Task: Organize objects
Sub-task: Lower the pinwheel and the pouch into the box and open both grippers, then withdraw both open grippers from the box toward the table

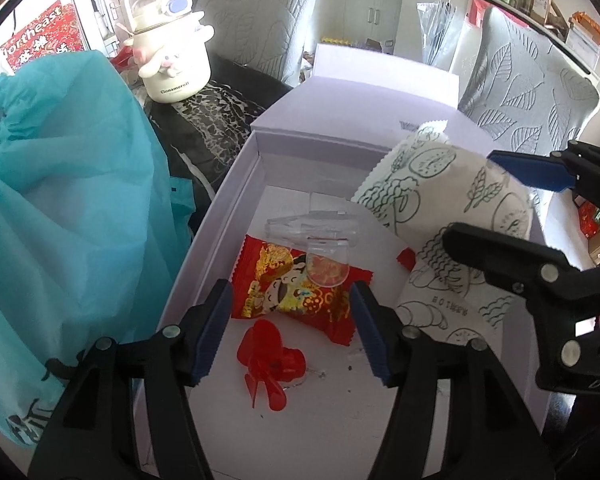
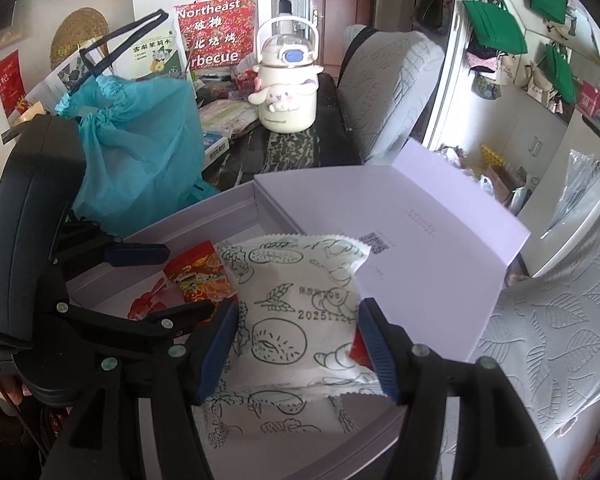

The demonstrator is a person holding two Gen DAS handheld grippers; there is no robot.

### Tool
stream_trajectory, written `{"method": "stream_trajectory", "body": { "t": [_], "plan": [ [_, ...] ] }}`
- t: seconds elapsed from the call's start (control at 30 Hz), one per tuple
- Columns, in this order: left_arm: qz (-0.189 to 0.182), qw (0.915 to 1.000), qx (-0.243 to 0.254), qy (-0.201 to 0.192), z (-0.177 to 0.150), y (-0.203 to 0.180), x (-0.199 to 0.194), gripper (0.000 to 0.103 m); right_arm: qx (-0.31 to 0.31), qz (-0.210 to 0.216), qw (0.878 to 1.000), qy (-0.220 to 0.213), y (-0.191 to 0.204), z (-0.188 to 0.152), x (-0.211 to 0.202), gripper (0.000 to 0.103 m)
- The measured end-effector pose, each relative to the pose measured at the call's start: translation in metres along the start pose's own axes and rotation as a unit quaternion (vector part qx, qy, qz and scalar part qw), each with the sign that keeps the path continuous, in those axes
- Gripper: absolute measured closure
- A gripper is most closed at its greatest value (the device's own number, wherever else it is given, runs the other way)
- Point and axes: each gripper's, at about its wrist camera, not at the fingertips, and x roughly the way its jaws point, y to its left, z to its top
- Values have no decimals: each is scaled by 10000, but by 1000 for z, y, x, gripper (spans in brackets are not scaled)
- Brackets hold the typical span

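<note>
An open lilac box [image 1: 220,216] holds a red snack packet [image 1: 288,288], a clear plastic piece [image 1: 312,232] and a small red fan [image 1: 268,360]. My left gripper [image 1: 288,332] is open and empty, low over the red packet. My right gripper [image 2: 298,344] is shut on a white bread packet [image 2: 296,320] with line drawings, holding it over the box's right side; it shows in the left wrist view [image 1: 460,232] with the right gripper's fingers [image 1: 532,172] on either side. The box [image 2: 204,232] and red packet [image 2: 200,276] also show in the right wrist view.
The box lid [image 2: 420,240] stands open behind. A teal drawstring bag [image 1: 60,200] sits left of the box. A white Cinnamoroll pot [image 1: 172,52] stands on the dark table behind. Grey leaf-patterned chairs [image 1: 540,92] are at the back and right.
</note>
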Motion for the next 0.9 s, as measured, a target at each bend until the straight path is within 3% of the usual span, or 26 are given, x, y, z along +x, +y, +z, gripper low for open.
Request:
{"method": "stream_trajectory", "body": {
  "t": [0.37,0.47,0.9],
  "plan": [
    [-14,9977,-52,-676,7,-2,-49,30,92,-461,9975,-520,0,10,-48,38],
    [144,9958,-25,-908,8,-3,-67,26,35,-447,9961,-754,6,12,-65,32],
    [282,9893,-220,-1413,2,1,-117,19,-45,-485,9922,-1151,17,13,-102,31]
  ]
}}
